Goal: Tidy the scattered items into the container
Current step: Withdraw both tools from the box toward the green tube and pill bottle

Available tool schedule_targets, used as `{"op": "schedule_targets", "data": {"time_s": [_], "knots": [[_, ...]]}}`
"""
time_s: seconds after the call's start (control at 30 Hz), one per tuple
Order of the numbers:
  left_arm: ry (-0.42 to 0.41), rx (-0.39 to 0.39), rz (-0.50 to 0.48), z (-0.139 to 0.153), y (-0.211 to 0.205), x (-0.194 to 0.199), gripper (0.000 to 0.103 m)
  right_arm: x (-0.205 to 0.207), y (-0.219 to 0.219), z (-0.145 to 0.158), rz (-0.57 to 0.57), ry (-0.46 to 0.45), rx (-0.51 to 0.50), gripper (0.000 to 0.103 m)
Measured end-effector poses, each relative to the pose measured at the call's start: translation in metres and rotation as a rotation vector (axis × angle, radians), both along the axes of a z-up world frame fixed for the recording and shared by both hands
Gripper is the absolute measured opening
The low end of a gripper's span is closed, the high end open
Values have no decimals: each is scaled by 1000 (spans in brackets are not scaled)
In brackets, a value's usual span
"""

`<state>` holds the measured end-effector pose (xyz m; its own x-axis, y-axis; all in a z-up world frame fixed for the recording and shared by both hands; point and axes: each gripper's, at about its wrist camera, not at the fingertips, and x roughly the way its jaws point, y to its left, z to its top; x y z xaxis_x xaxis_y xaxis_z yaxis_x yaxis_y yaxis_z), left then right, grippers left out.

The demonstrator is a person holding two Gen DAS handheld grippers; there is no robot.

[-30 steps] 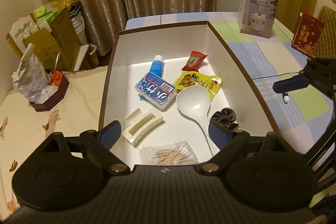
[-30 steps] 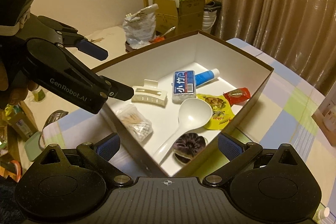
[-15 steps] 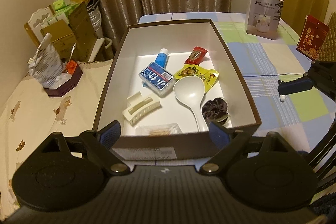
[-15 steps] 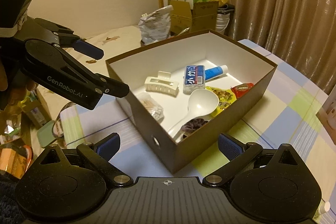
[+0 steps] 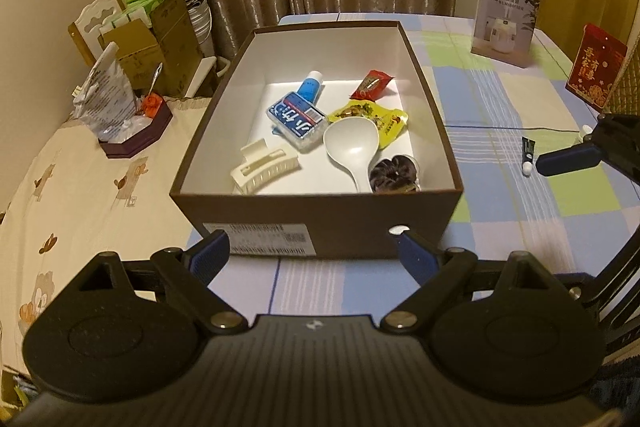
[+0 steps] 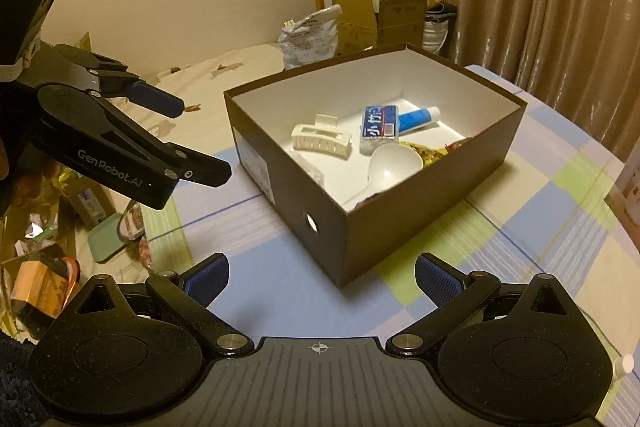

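Observation:
A brown box (image 5: 316, 223) (image 6: 360, 231) with a white inside stands on the checked tablecloth. In it lie a cream hair clip (image 5: 264, 167) (image 6: 322, 138), a white ladle (image 5: 352, 147) (image 6: 394, 163), a blue tissue pack (image 5: 296, 119) (image 6: 379, 127), a blue tube (image 5: 311, 87) (image 6: 418, 117), a yellow snack bag (image 5: 372, 115), a red packet (image 5: 373, 83) and a dark scrunchie (image 5: 394, 175). My left gripper (image 5: 316, 255) is open and empty, in front of the box's near wall. My right gripper (image 6: 322, 277) is open and empty, off the box's corner.
A small dark tube with a white cap (image 5: 528, 155) lies on the cloth right of the box. A white product box (image 5: 504, 19) and a red envelope (image 5: 596, 71) stand at the back right. Cardboard boxes (image 6: 380, 15) and bags crowd the bed side.
Both grippers have drawn back from above the box. It now shows smaller, with its outer walls in view. Both stay open and empty.

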<state>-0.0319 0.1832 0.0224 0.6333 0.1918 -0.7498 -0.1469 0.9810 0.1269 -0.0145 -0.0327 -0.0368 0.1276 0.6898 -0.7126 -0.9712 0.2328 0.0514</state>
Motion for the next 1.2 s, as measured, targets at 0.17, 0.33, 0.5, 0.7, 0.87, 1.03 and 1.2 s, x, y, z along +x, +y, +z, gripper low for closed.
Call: {"op": "schedule_targets", "data": {"time_s": [0.17,0.33,0.5,0.7,0.87,1.03,1.2], "knots": [[2,-3,11,-1,-14,-7,89,3,-17,0,0,16,2,103],[5,-16,-1,-4,-35,-9,89,8,-39,-2,-19,22,-2,103],[13,-39,-41,-11,-61,-2,89,23,-68,-6,-92,53,-13,103],[40,-66,-110,-25,-97,12,89,46,-110,-11,-210,100,-28,103],[51,-84,-188,-33,-128,30,89,66,-146,-15,-322,137,-30,103],[60,-94,-263,-41,-156,52,89,83,-178,-17,-436,149,-37,103],[67,-91,-323,-48,-177,76,89,99,-206,-22,-539,162,-45,103]]}}
